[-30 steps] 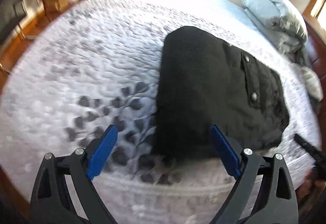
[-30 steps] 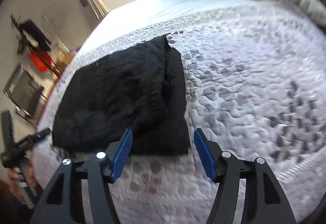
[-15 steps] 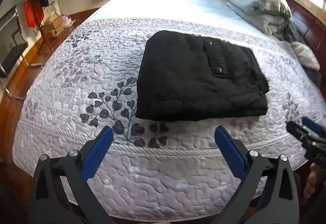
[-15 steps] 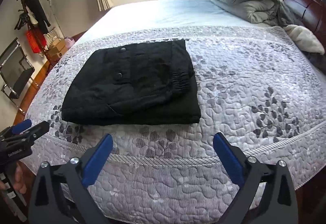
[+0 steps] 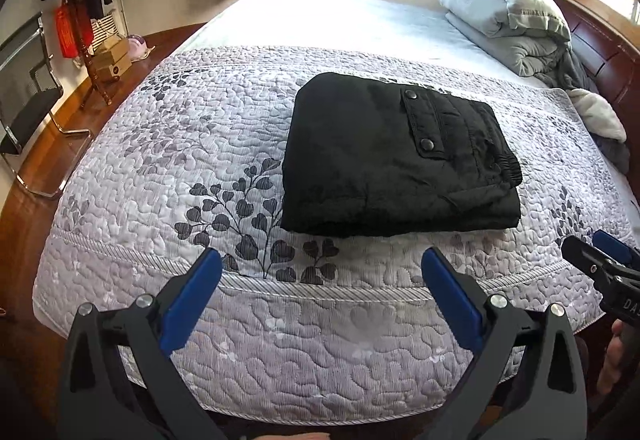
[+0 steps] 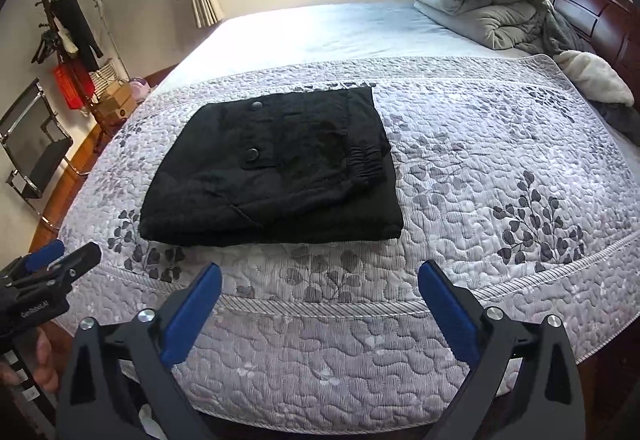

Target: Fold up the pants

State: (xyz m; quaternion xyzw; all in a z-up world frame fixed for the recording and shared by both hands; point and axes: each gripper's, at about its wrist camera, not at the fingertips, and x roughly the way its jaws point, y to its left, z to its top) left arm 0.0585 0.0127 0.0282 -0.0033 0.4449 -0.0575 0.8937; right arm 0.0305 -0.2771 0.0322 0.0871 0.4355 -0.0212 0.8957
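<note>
The black pants (image 5: pixel 396 160) lie folded into a compact rectangle on the grey quilted bedspread (image 5: pixel 200 144), a buttoned pocket flap on top; they also show in the right wrist view (image 6: pixel 276 176). My left gripper (image 5: pixel 320 272) is open and empty, held off the foot of the bed, well short of the pants. My right gripper (image 6: pixel 320 284) is open and empty, likewise back from the bed's edge. Each gripper shows at the edge of the other's view: the right one (image 5: pixel 600 260), the left one (image 6: pixel 52 264).
A folded grey duvet (image 5: pixel 504 16) and loose clothes (image 5: pixel 600 116) lie at the head of the bed by the wooden headboard (image 6: pixel 580 4). A coat stand (image 5: pixel 80 0), boxes (image 5: pixel 112 60) and a chair (image 5: pixel 28 100) stand on the floor at the left.
Both grippers have pulled back from the pants toward the foot of the bed and opened wider. The folded pants have stayed in place.
</note>
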